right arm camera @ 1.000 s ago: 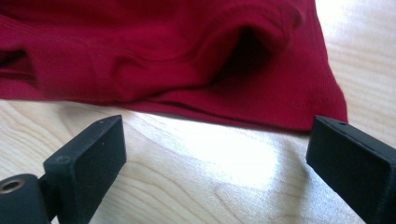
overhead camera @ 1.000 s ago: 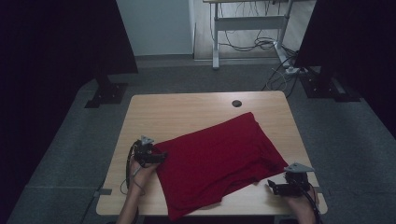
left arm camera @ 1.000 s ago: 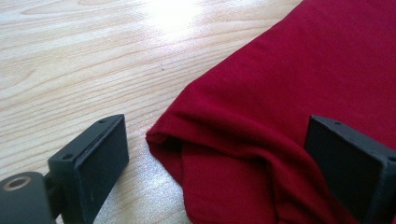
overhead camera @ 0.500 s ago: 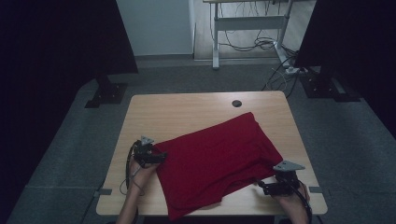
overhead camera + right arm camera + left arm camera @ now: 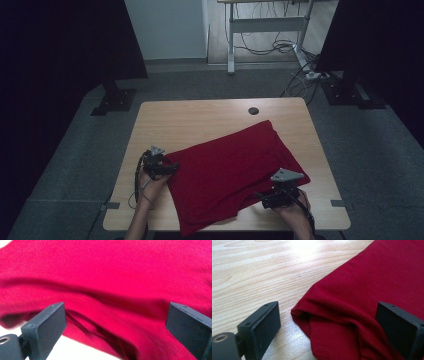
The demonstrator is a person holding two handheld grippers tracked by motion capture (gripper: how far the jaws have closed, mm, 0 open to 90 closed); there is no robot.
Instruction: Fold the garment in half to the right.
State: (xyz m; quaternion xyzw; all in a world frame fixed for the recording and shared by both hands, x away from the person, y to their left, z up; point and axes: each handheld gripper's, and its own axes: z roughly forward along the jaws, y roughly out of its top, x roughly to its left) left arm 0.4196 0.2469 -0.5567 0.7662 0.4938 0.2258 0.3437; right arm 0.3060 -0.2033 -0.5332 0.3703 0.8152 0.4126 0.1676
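Both tongs' tips [image 5: 176, 169] hidden against red cloth [image 5: 230, 170].

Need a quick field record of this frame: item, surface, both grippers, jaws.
item: red cloth, folded, lying flat and skewed
surface: wooden table
left gripper: jaws open around the cloth's folded corner
right gripper: jaws open at the cloth's near edge
other: dark round grommet on the table's far side

The folded cloth [image 5: 232, 172] lies on the surface [image 5: 200, 120], toward its near edge. The left claw [image 5: 172, 169] sits at its left corner, the right claw [image 5: 262, 199] at its near right edge.
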